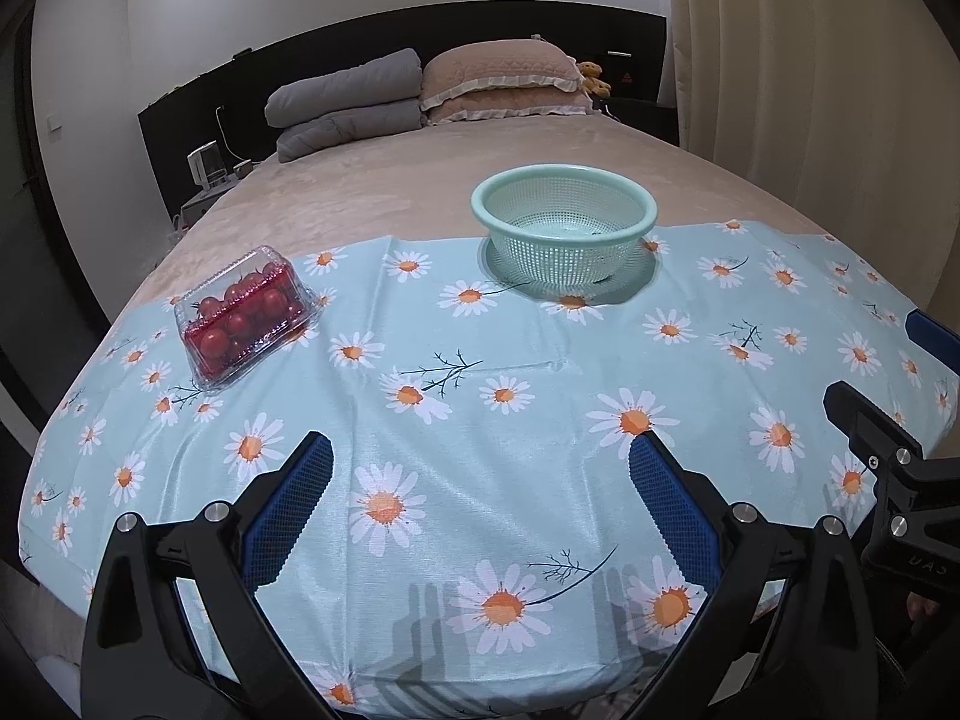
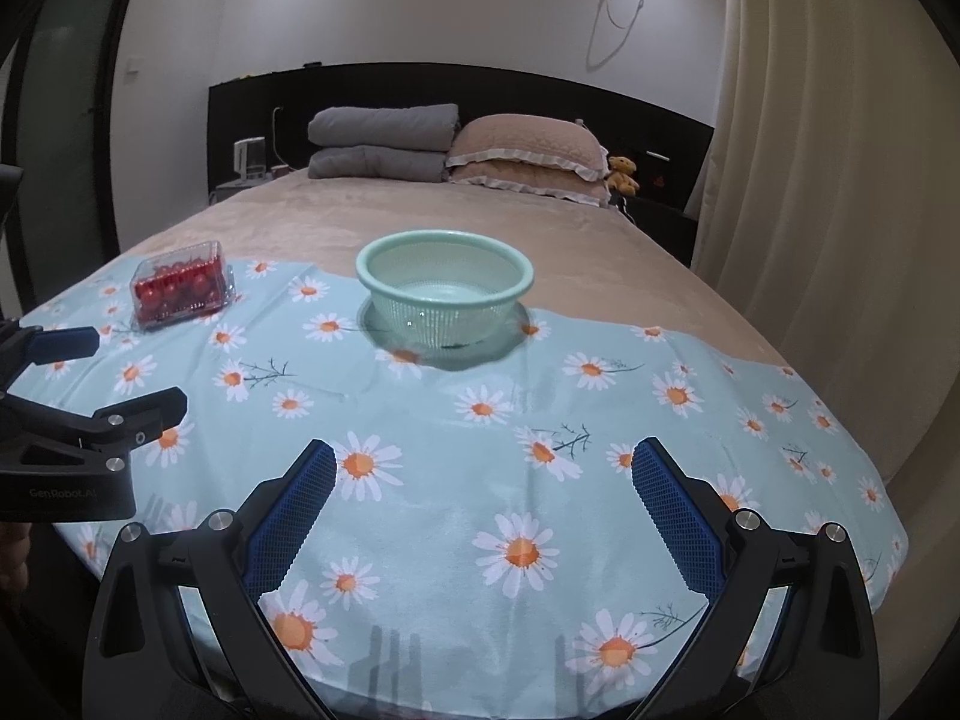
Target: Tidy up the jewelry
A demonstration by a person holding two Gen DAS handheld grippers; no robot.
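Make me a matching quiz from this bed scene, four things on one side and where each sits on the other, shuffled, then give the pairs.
Things:
1. colander
2. tomato box
3. teddy bear
4. grey quilt

Places:
A. at the headboard, left of the pink pillows
B. on the daisy cloth's left side
C. at the cloth's far edge, near the middle
D. right of the pink pillows

Pairs: 1-C, 2-B, 3-D, 4-A

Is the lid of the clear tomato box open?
No, the clear box of cherry tomatoes lies shut on the daisy cloth, its lid down.
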